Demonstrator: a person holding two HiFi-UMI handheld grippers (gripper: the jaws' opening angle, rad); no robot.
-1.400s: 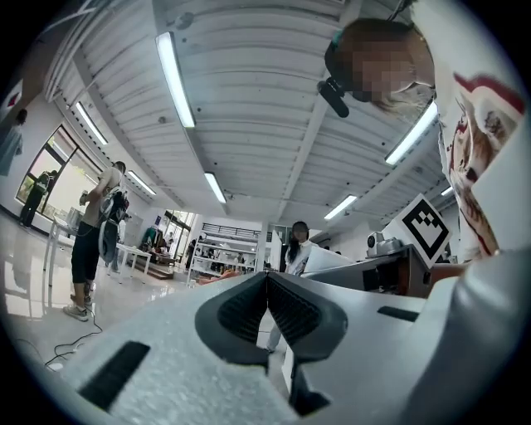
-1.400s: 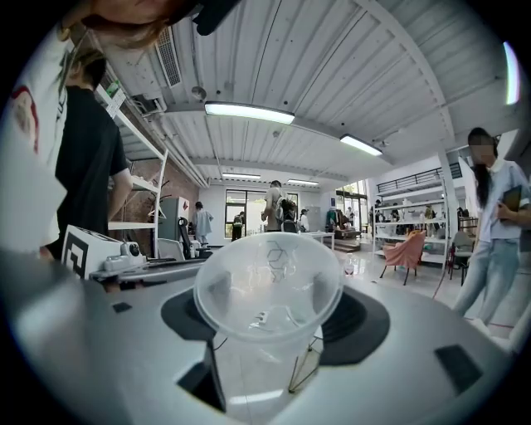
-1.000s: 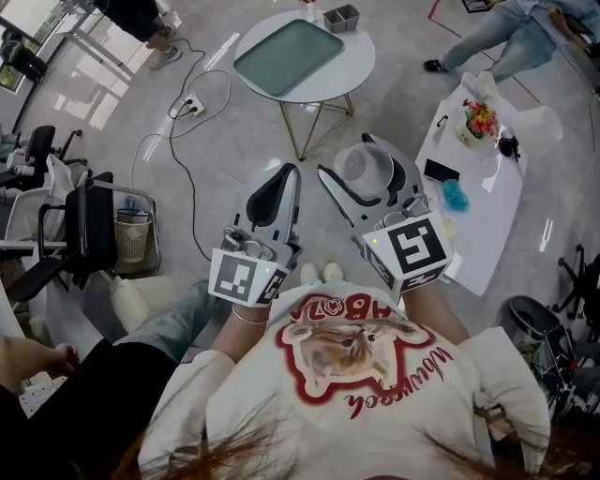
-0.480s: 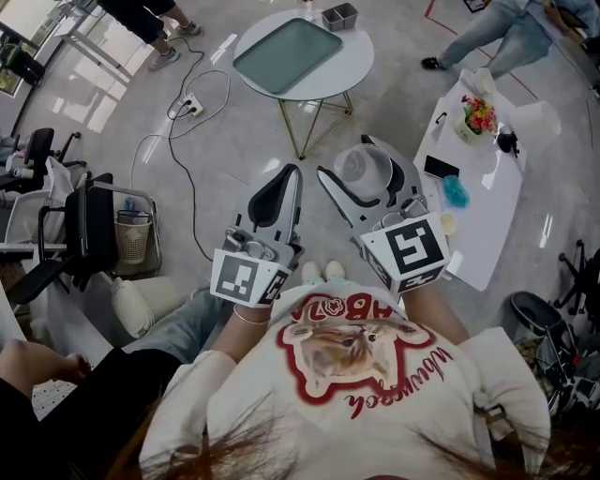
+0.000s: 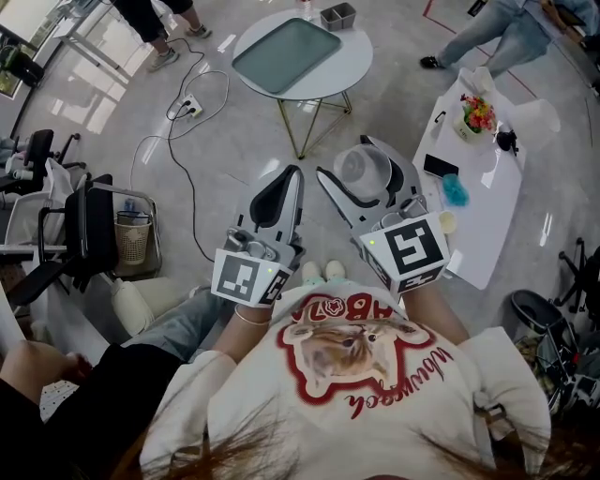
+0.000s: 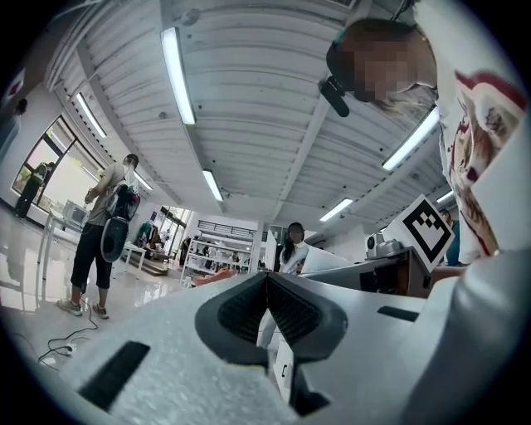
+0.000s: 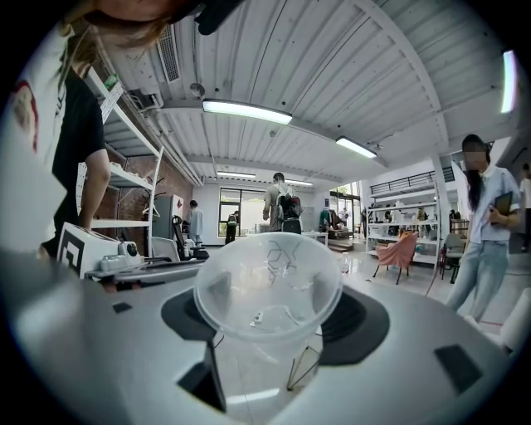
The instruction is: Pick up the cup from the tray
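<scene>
A clear plastic cup [image 5: 366,169] sits between the jaws of my right gripper [image 5: 349,157], which is shut on it and held up in front of my chest. In the right gripper view the cup [image 7: 267,282] lies with its mouth toward the camera, and the dark pads [image 7: 358,319] press on both of its sides. My left gripper [image 5: 289,174] hangs beside it with its jaws shut and nothing in them; its pads [image 6: 286,309] meet. The grey-green tray [image 5: 286,54] lies bare on a round white table [image 5: 361,66] well ahead of both grippers.
A small grey box [image 5: 339,16] stands at the round table's far edge. A long white table [image 5: 487,202] at the right carries flowers [image 5: 480,117] and a phone [image 5: 439,169]. A power strip with cables [image 5: 187,105], a chair [image 5: 84,225] and a wastebasket [image 5: 131,239] are at the left. People stand around.
Both grippers and the cup have stayed in place. A person at the top left has walked a little further along.
</scene>
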